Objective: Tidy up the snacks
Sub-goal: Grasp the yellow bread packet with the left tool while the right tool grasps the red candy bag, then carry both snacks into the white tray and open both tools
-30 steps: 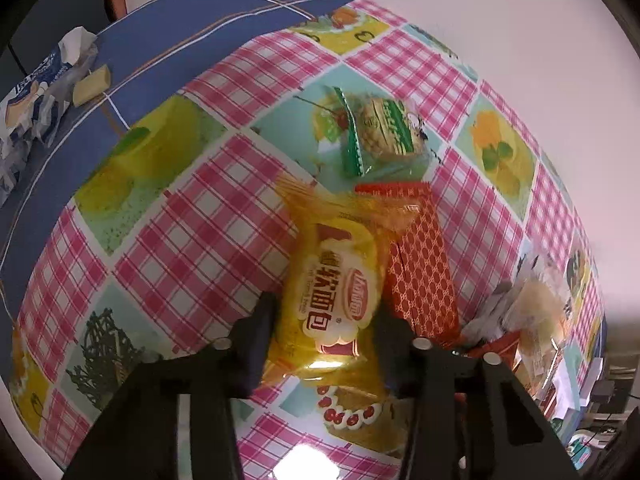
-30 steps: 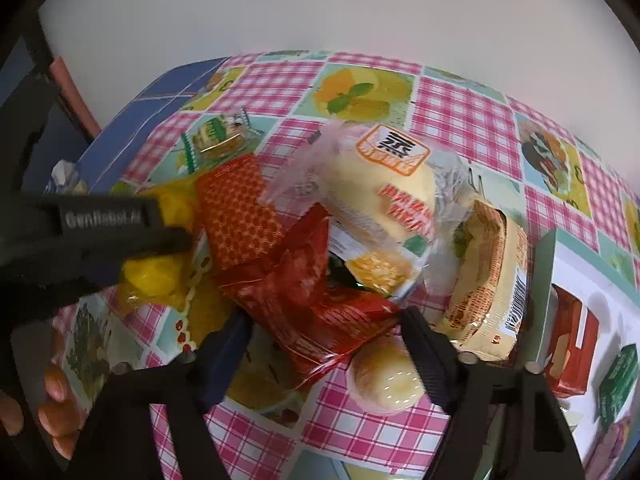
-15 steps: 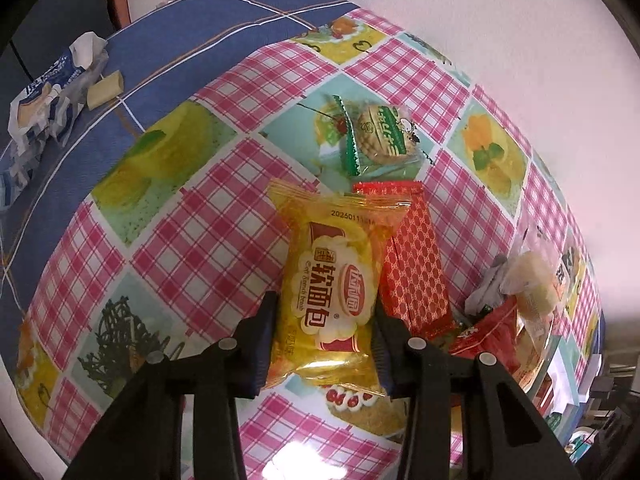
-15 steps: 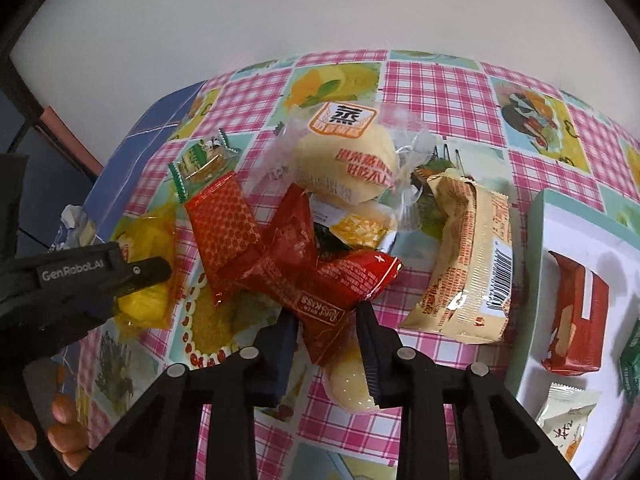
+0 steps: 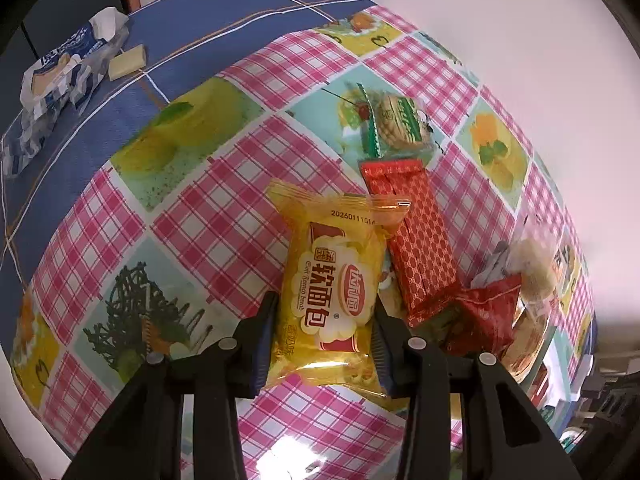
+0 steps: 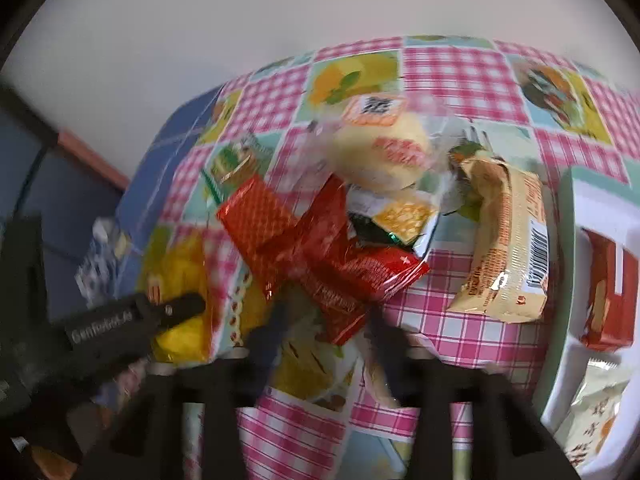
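My left gripper [image 5: 324, 316] is shut on a yellow soft-bread packet [image 5: 336, 284] and holds it just above the checked tablecloth; the packet also shows in the right wrist view [image 6: 180, 276]. My right gripper [image 6: 326, 320] is shut on a dark red snack packet [image 6: 344, 276], lifted off the pile. A red patterned wafer bar [image 5: 416, 240] lies beside the yellow packet. A green cookie packet [image 5: 396, 124] lies farther back. A white tray [image 6: 600, 208] with a red snack box [image 6: 608, 292] sits at the right.
A clear-wrapped steamed bun [image 6: 380, 148] and a tan barcode packet [image 6: 508, 248] lie on the pile behind the red packet. A crumpled blue-white wrapper [image 5: 60, 68] lies on the blue cloth at far left. A white wall stands behind the table.
My right gripper closed on the dark red packet and has lifted it; the view is blurred from motion. My left gripper has kept hold of the yellow packet and raised it slightly.
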